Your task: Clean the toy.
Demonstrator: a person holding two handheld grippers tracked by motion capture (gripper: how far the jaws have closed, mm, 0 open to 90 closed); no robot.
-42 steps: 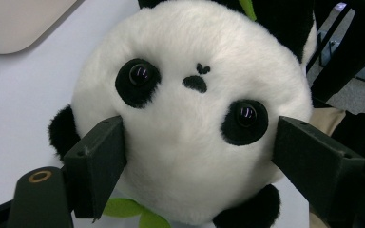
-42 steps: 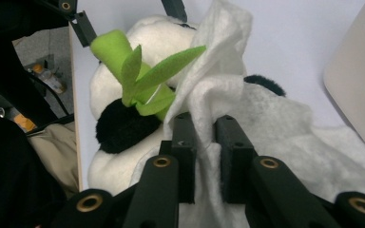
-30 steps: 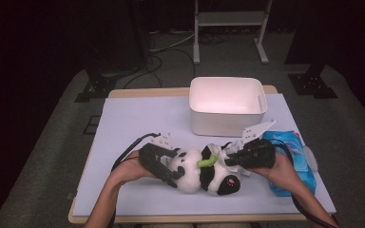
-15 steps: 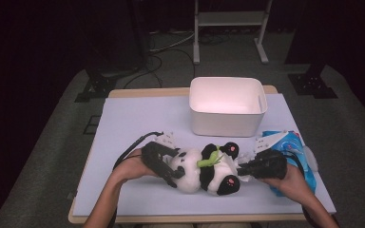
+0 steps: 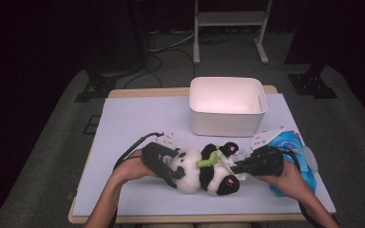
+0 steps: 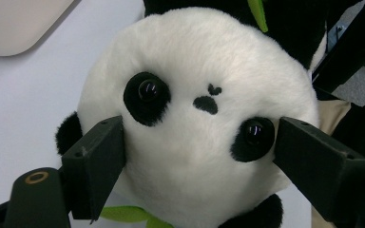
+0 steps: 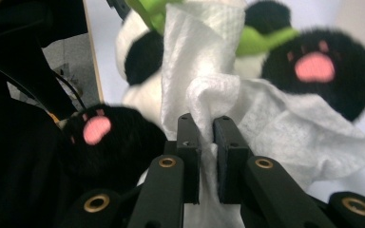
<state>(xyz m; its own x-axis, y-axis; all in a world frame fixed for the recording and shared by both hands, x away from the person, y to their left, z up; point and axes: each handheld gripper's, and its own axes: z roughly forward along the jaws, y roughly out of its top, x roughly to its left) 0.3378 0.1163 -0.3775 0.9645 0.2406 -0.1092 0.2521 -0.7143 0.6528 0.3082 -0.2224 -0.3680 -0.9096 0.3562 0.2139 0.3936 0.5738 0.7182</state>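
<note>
High view: plush panda (image 5: 204, 168) lies on its back on the worktop (image 5: 138, 118), between left tongs (image 5: 168, 172) and right tongs (image 5: 235, 167), near the white bin (image 5: 228, 107)
Left gripper view: jaws spread wide, clamped on both sides of the panda's head (image 6: 195, 118); soft, light, squashy, so hold the head firmly
Right gripper view: jaws almost closed, pinching a white wipe (image 7: 204, 102) draped over the belly; thin, limp, tears easily, so grip a bunched fold

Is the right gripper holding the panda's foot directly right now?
No, the right gripper is pinched on a white wipe draped over the plush panda, whose black feet lie to either side of the jaws.
</note>
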